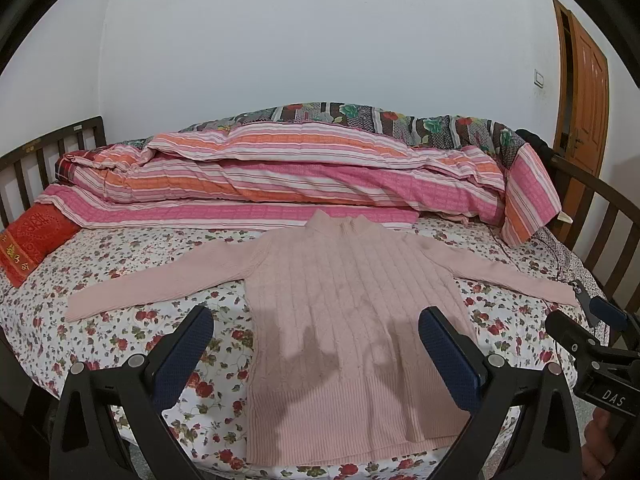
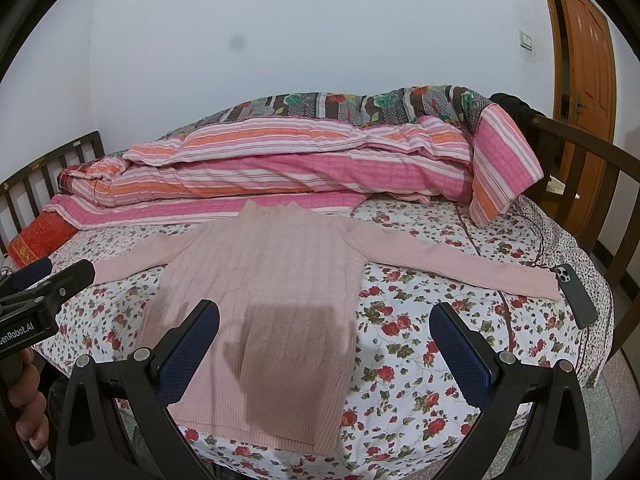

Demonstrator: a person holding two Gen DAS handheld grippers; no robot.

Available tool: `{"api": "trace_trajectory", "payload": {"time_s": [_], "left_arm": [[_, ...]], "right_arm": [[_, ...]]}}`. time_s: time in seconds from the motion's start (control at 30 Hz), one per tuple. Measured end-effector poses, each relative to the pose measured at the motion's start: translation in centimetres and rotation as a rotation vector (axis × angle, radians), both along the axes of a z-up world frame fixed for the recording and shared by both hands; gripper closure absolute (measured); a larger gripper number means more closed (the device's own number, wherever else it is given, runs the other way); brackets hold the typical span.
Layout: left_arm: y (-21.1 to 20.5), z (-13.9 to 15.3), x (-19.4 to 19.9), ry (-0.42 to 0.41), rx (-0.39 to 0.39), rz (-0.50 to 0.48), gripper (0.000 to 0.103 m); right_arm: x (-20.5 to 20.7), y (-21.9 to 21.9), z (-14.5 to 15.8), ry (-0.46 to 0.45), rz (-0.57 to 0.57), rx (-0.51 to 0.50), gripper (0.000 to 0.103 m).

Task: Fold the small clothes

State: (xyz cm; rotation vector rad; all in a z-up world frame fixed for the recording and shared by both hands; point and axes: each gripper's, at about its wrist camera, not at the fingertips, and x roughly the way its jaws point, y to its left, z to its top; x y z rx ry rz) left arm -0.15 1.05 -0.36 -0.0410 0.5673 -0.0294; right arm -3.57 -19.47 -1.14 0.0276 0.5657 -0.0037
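A pink cable-knit sweater (image 1: 340, 312) lies flat, front up, on the flowered bed sheet (image 1: 120, 332), both sleeves spread out to the sides. It also shows in the right wrist view (image 2: 264, 288). My left gripper (image 1: 316, 322) is open and empty, above the sweater's lower body near the hem. My right gripper (image 2: 324, 316) is open and empty, above the sweater's right lower edge and the sheet beside it. The right gripper also shows at the right edge of the left wrist view (image 1: 600, 320), the left gripper at the left edge of the right wrist view (image 2: 48, 276).
A rolled striped pink and orange quilt (image 1: 300, 172) lies behind the sweater along the wall. A red cushion (image 1: 28, 240) sits at the far left. A dark phone (image 2: 576, 296) lies by the right sleeve's cuff. Wooden bed rails (image 2: 580, 168) stand on both sides.
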Motion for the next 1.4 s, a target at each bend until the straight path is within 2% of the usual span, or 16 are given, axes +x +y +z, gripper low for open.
{"api": "trace_trajectory", "payload": {"time_s": [1.03, 1.23, 1.4], "left_arm": [[-0.4, -0.3, -0.1, -0.001, -0.013, -0.007, 0.0], [0.6, -2.2, 1.1, 0.029, -0.034, -0.016, 0.0], [2.2, -5.3, 2.9, 0.067, -0.062, -0.013, 0.0]], "right_arm": [[0.2, 1.2, -0.5, 0.001, 0.009, -0.023, 0.0], [0.4, 1.9, -1.4, -0.007, 0.03, -0.034, 0.0], [1.4, 2.4, -3.6, -0.014, 0.037, -0.047, 0.0]]}}
